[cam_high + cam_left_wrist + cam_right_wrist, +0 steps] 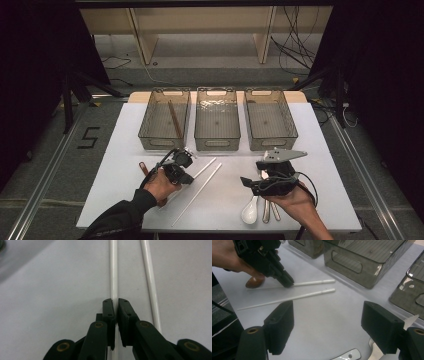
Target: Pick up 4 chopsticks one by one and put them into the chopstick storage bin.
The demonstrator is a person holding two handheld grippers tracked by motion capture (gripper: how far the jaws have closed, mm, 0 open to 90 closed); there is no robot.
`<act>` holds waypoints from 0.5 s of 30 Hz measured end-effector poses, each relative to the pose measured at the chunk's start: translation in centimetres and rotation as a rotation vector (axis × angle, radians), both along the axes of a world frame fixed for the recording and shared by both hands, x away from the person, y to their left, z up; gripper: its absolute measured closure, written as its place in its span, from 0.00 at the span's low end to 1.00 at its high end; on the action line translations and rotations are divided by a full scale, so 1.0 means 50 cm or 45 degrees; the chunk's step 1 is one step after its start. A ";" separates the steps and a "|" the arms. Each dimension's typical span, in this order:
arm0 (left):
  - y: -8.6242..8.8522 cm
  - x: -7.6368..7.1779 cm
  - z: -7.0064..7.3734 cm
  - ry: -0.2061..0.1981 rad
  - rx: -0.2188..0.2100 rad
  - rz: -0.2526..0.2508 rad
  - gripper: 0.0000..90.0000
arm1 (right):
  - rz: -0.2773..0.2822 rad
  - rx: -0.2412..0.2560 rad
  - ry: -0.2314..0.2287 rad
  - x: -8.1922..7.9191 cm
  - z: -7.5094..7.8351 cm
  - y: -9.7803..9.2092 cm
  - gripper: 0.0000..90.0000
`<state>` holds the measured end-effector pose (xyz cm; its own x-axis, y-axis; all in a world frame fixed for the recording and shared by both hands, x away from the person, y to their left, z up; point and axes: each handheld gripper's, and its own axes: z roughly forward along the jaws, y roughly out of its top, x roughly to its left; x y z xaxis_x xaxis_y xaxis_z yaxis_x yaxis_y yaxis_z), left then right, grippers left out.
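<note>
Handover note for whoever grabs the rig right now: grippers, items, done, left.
Left hand-held gripper: jaws closed around one white chopstick, which lies on the table.
Right hand-held gripper: open, empty, hovering near the white spoon.
Second white chopstick lies beside the first, untouched.
Done, it seems: one brown chopstick sits in the left bin.
Left: likely both white chopsticks, the spoon and other utensils near the table's front edge. Middle bin and right bin look empty.
</note>
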<state>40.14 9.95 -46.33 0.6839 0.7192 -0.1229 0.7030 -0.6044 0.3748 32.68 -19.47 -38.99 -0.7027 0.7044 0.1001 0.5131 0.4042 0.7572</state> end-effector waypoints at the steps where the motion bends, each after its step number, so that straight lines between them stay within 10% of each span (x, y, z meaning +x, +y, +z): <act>1: 0.000 0.000 0.001 -0.004 -0.005 0.001 0.93 | 0.000 0.000 0.000 0.000 0.000 0.000 0.30; 15: 0.008 0.001 0.023 -0.046 -0.103 0.014 0.93 | 0.001 0.001 0.002 0.000 0.000 0.001 0.30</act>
